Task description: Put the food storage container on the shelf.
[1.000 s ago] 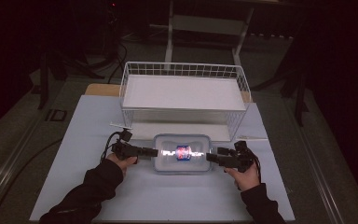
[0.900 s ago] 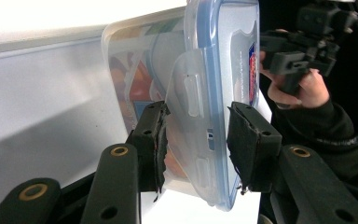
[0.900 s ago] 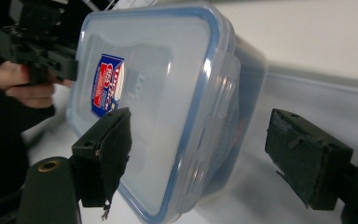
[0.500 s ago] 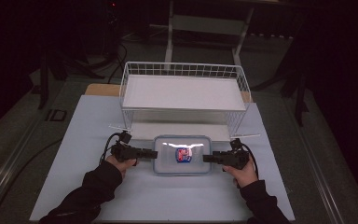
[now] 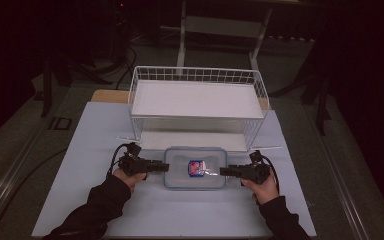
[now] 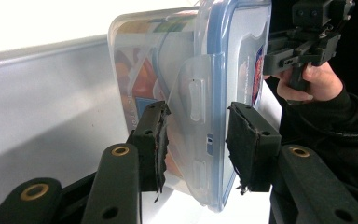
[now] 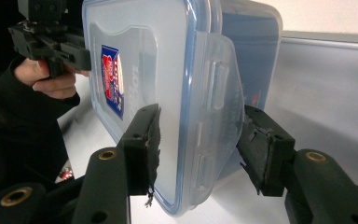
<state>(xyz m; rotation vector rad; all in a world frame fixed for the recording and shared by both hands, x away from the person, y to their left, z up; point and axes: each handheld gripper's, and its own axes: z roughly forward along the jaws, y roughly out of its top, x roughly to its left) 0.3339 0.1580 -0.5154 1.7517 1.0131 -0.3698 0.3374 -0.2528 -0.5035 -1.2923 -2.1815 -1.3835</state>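
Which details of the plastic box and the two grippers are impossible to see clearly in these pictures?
- Sticker on the box lid: print too small in the high view, seen edge-on in the right gripper view.
- Contents of the box: blurred by the cloudy wall in the left gripper view.
- Left gripper and right gripper: jaws straddle the side flaps; contact cannot be told.
- Wire basket: lower level is shaded by its shelf.

Clear plastic container [image 5: 195, 169] with blue-rimmed lid and red-and-blue label [image 5: 196, 168], white wire basket [image 5: 196, 97], pale blue-grey table [image 5: 80, 145], black grippers [image 5: 166, 167] [image 5: 222, 171], black sleeves [image 5: 95, 207].
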